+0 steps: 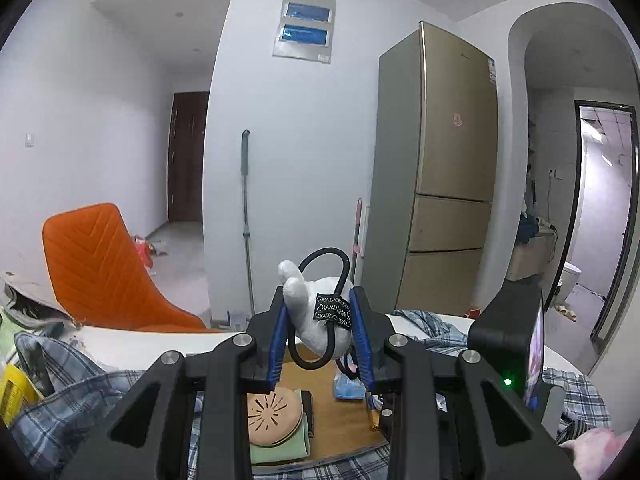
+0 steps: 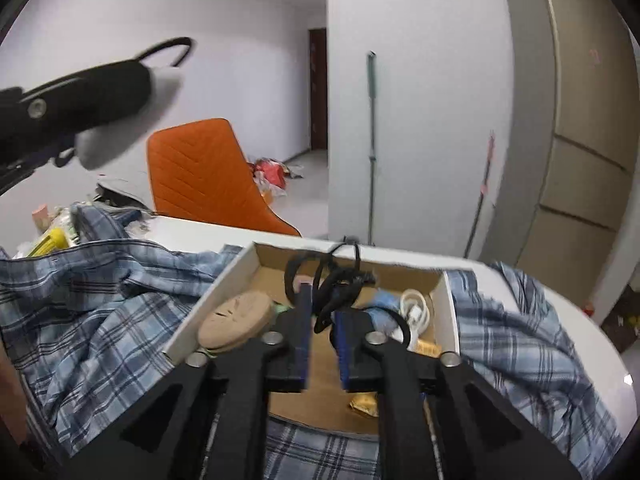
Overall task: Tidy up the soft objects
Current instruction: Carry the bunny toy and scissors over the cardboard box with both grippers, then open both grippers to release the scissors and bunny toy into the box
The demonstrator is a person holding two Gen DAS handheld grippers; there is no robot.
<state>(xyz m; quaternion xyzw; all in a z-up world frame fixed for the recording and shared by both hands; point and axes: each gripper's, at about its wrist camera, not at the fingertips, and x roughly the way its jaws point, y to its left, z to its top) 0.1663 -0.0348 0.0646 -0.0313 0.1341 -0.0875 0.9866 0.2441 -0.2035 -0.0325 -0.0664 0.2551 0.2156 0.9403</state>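
White plush toy [image 1: 316, 320] w/ a black elastic loop sits clamped in the left gripper [image 1: 318, 334], lifted above the cardboard box [image 2: 248, 258] on the bench, prob for dropping in. Right gripper [image 2: 323, 322] has jaws nearly closed pinching a black cord tangle [image 2: 340, 280] inside the box.

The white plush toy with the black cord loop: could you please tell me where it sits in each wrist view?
Left wrist view: the white plush toy is at centre, clamped in the left gripper above the cardboard box.
Right wrist view: upper left, blurred, held up in the left gripper, away from the box.
Shared landmark: the orange chair.
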